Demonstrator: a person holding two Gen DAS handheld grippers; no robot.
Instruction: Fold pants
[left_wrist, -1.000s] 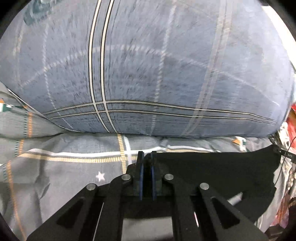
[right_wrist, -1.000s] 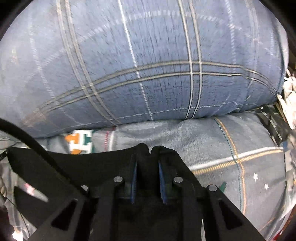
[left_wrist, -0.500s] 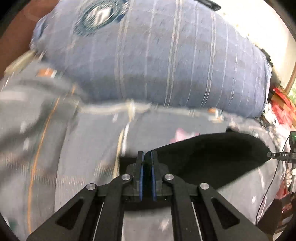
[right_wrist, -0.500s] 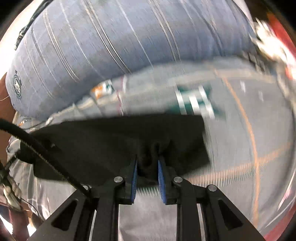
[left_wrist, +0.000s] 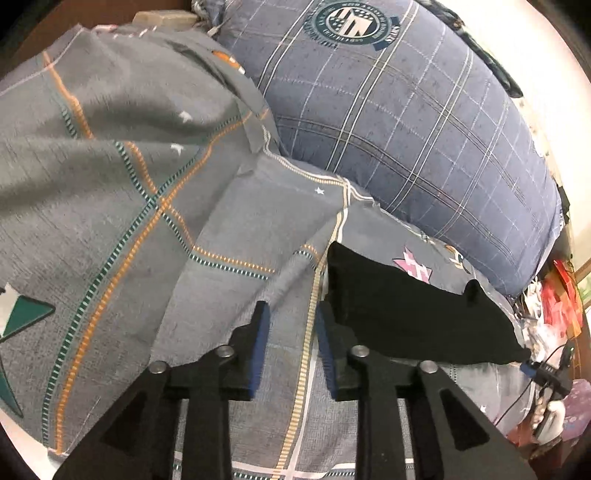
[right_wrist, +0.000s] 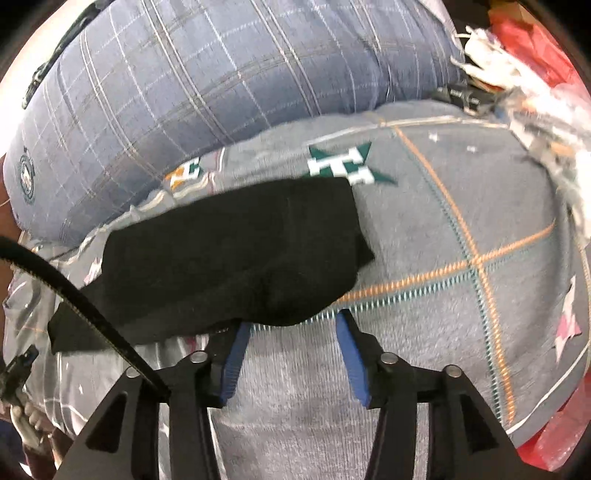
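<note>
The black pants lie folded in a flat bundle on the grey patterned bedsheet. In the left wrist view they lie just right of my left gripper, which is open and empty over the sheet. In the right wrist view the pants lie ahead and to the left of my right gripper, which is open and empty; the near edge of the pants overlaps its left fingertip.
A big blue plaid pillow lies behind the pants, also in the right wrist view. Red bags and clutter sit at the bed's right edge. A black cable crosses the left of the right wrist view.
Both grippers were shut on the black pants and have opened and let them go. The pants now rest on the sheet and both grippers have drawn back from the pillow.
</note>
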